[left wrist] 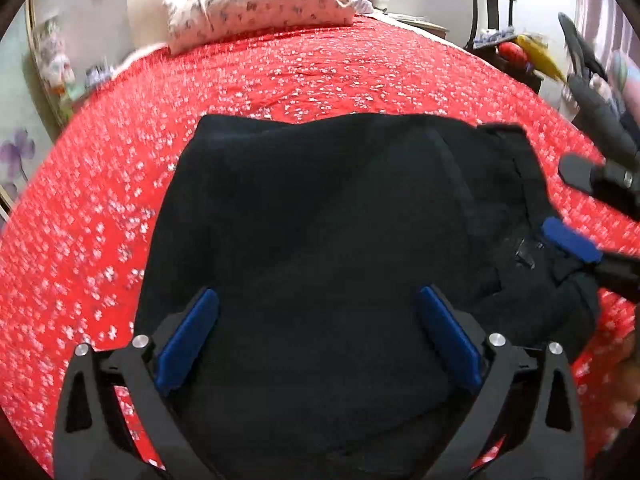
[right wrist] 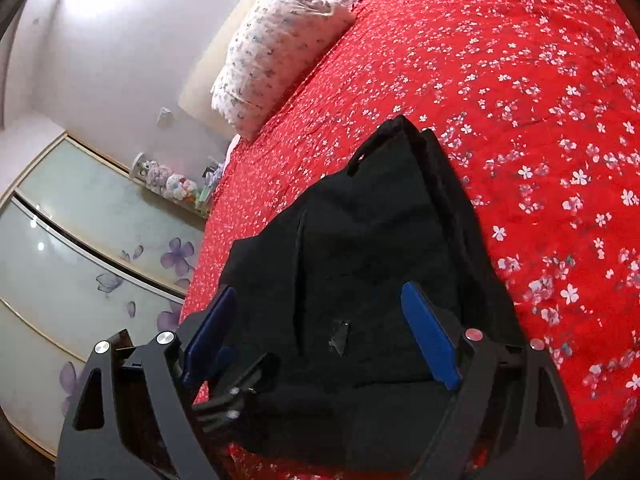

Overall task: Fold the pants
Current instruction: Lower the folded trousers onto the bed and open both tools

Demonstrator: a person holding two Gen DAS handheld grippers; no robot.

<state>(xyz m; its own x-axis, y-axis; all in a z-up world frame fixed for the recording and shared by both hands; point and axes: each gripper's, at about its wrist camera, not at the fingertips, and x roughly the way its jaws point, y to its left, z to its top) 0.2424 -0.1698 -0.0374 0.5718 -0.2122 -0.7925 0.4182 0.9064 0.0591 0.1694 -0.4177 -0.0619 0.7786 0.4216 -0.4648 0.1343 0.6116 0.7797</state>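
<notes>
The black pants [left wrist: 320, 208] lie folded into a compact bundle on the red flowered bedspread [left wrist: 280, 72]. My left gripper [left wrist: 318, 320] hovers over the near part of the bundle, its blue pads [left wrist: 188, 332] spread wide and pressing on nothing. At the right edge of the left wrist view my right gripper [left wrist: 572, 206] stands over the bundle's right side, where a small tag shows. In the right wrist view the pants [right wrist: 372, 240] fill the middle. The right gripper [right wrist: 320, 320] is open above them, pads apart, nothing pinched. Part of the left gripper [right wrist: 236, 384] shows at lower left.
A flowered pillow [left wrist: 260, 0] lies at the head of the bed, also the pillow [right wrist: 276, 52] in the right wrist view. A wardrobe with flower-printed sliding doors [right wrist: 80, 240] stands beside the bed. A dark chair [left wrist: 492, 20] with items is at the far right.
</notes>
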